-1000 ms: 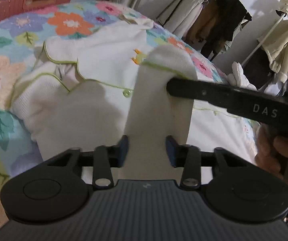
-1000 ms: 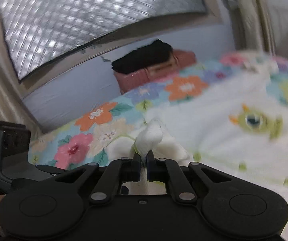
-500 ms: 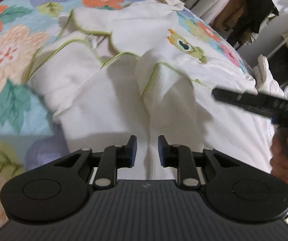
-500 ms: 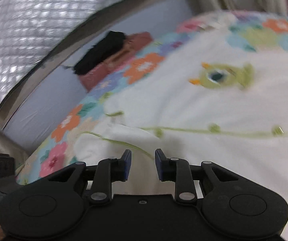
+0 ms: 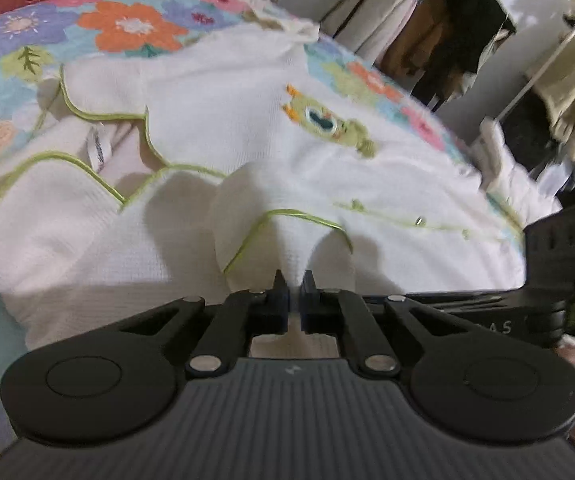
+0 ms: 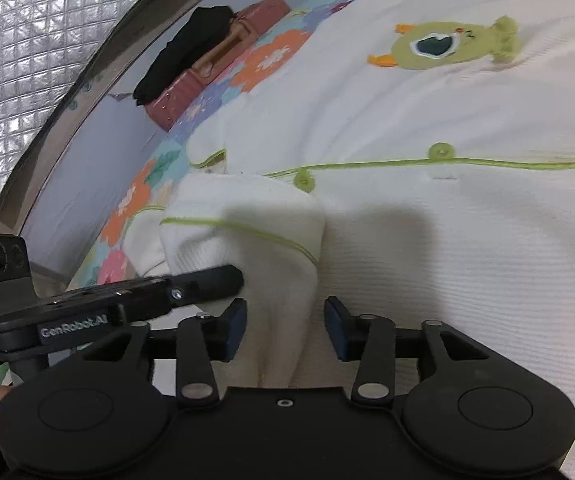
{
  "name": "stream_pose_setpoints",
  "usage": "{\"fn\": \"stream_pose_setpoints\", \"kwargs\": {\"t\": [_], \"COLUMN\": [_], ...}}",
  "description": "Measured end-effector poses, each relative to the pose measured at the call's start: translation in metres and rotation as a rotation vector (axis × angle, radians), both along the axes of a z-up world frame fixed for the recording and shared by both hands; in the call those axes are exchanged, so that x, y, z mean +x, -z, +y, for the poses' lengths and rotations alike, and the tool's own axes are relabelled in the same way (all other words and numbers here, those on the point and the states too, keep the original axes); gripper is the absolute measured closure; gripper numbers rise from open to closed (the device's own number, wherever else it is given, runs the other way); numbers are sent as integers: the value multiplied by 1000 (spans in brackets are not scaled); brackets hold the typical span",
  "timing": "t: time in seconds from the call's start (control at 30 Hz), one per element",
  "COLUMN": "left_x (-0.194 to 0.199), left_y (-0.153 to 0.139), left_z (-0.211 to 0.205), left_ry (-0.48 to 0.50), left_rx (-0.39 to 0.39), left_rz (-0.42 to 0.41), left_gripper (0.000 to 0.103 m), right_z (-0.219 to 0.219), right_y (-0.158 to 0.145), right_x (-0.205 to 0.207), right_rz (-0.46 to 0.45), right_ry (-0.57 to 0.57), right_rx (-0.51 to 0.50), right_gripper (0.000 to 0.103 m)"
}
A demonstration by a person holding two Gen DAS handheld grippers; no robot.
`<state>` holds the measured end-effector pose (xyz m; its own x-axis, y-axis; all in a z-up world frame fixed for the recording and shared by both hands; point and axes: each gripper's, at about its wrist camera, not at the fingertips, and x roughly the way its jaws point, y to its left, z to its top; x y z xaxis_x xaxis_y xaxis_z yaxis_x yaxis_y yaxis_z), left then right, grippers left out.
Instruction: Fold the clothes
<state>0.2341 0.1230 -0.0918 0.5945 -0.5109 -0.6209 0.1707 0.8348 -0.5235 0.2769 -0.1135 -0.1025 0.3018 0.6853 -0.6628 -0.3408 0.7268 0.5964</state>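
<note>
A white waffle-knit top (image 5: 227,128) with lime green trim and a green monster patch (image 5: 327,124) lies on a floral bedspread (image 5: 119,24). One sleeve (image 5: 287,236) is folded over its front. My left gripper (image 5: 292,280) is shut on the sleeve's cuff end. In the right wrist view the same sleeve (image 6: 255,236) lies folded, and my right gripper (image 6: 285,328) is open with the sleeve between its fingers. The left gripper's finger (image 6: 207,284) reaches in from the left. The patch (image 6: 447,44) and green buttons (image 6: 441,151) show beyond.
A pink suitcase (image 6: 215,60) with a black garment (image 6: 183,52) on it stands at the bed's far end by a quilted silver window cover (image 6: 39,24). A clothes rack (image 5: 447,36) with hanging garments stands at the right of the bed.
The sleeve was carried over and laid on the top's front. My right gripper let go and opened wide. My left gripper closed from open onto the sleeve's cuff.
</note>
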Motion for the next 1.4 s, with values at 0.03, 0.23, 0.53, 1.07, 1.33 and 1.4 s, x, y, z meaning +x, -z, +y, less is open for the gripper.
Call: {"fn": "stream_pose_setpoints", "kwargs": {"t": [0.03, 0.23, 0.53, 1.07, 1.33, 1.4], "left_x": [1, 0, -3, -4, 38, 38], "left_y": [-1, 1, 4, -48, -85, -94], "left_z": [6, 34, 61, 59, 23, 10], "left_ry": [-1, 3, -47, -65, -49, -84], "left_rx": [-43, -231, -428, -204, 69, 148], "left_rz": [1, -11, 8, -188, -303, -394], "left_gripper": [98, 98, 98, 98, 98, 97], "right_z": [-1, -20, -11, 5, 19, 22], "right_y": [-1, 11, 28, -74, -127, -132], "right_x": [0, 5, 7, 20, 61, 59], "right_rz": [5, 208, 242, -246, -492, -586], "right_ry": [-6, 11, 71, -3, -58, -64], "right_rx": [18, 280, 290, 119, -89, -104], "right_gripper": [49, 45, 31, 96, 97, 97]}}
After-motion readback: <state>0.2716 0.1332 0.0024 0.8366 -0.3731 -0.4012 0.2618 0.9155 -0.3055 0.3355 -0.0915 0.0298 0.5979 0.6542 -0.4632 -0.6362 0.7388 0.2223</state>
